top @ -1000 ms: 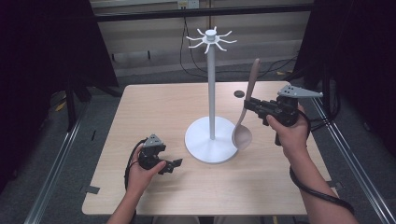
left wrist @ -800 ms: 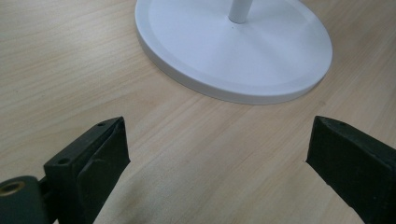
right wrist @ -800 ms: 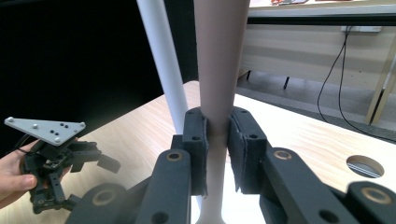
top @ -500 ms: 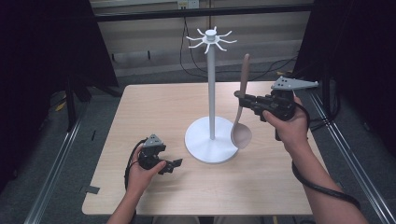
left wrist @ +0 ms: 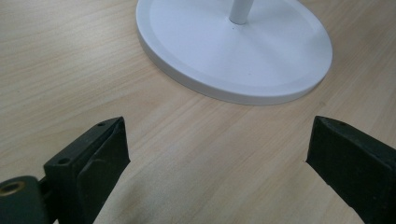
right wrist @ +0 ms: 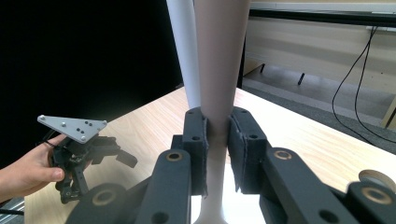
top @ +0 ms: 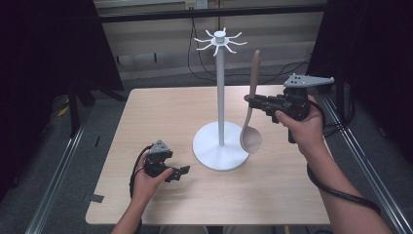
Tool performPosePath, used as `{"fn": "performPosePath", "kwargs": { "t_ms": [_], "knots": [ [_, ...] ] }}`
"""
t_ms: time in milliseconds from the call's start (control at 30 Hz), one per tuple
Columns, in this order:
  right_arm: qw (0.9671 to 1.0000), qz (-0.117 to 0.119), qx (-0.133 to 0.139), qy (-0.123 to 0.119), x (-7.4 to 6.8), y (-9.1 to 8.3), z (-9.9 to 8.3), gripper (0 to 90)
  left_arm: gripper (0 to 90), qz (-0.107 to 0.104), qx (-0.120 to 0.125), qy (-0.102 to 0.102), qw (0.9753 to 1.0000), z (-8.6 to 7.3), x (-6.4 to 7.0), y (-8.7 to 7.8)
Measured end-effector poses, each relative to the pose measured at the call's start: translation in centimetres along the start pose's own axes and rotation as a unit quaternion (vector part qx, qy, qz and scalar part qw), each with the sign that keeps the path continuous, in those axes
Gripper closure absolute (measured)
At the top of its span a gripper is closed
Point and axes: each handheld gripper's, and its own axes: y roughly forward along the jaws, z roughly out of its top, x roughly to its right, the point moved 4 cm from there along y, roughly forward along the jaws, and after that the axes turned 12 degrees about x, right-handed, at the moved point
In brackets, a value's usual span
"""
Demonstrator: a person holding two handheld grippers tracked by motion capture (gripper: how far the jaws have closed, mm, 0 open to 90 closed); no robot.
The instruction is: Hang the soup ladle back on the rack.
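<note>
The right gripper point(top: 254, 101), jaws clamped on an upright wooden spoon point(top: 251, 117), holds it beside the stand's pole point(top: 220, 97); hooks point(top: 217, 41) above; left gripper point(top: 181, 171) gapes wide.

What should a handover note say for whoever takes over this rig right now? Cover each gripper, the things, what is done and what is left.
Right gripper: shut on the wooden spoon, held upright by its handle, bowl down, above the edge of the stand's base.
Left gripper: open, holding nothing, low over the table near the white stand.
Done: spoon picked up.
Left: probably hang it on a hook at the stand's top; nothing hangs there yet.
</note>
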Motion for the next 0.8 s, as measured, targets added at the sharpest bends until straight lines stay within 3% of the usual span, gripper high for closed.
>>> {"fn": "performPosePath", "kwargs": {
  "t_ms": [800],
  "knots": [
    [0.9998,0.015,-0.003,-0.014,-0.8,0.7,1.8,77.9,5.2,0.000,0.001,0.003,1.0000,0.0,-0.1,-0.1]
  ]
}}
